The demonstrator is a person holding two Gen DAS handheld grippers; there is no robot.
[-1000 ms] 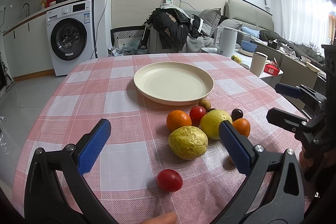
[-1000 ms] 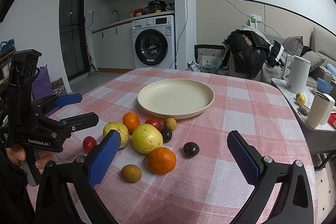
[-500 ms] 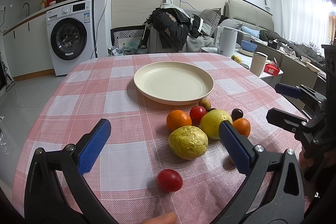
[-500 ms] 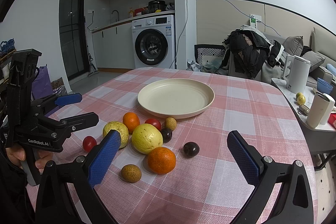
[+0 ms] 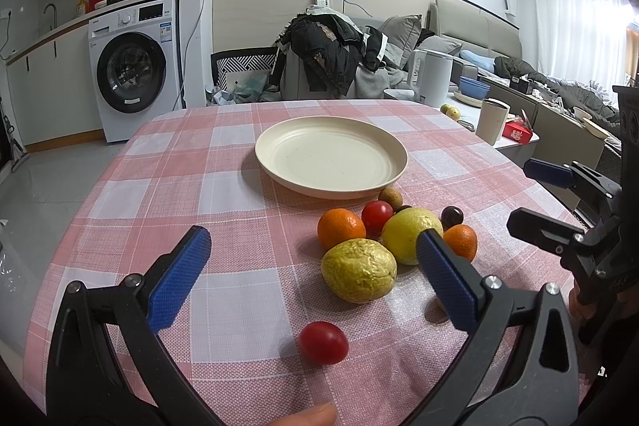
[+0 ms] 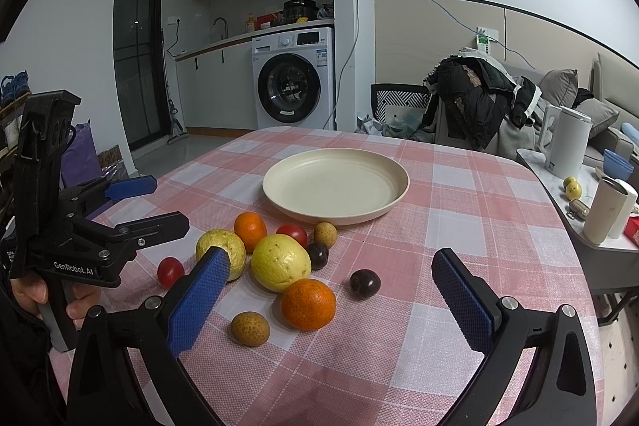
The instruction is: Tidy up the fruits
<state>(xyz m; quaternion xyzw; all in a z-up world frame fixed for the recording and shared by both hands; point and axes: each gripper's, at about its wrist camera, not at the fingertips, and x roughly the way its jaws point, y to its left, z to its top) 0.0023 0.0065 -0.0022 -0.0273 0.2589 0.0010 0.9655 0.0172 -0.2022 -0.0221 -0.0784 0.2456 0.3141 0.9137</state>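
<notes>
Nothing is shifting since a second ago: fruits (image 6: 281, 262) are sitting clustered on the checked tablecloth (image 6: 459, 210), near the empty plate (image 6: 335, 186). "GenRobot.AI" is showing on the left gripper (image 6: 159, 202); both it and the right gripper (image 6: 325, 290) are gaping wide, gripping nothing. One small brown fruit (image 5: 439, 303) is perhaps hiding behind a finger.

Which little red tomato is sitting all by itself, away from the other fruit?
The red tomato nearest the left gripper sits alone; the other tomato is tucked in the pile.
</notes>
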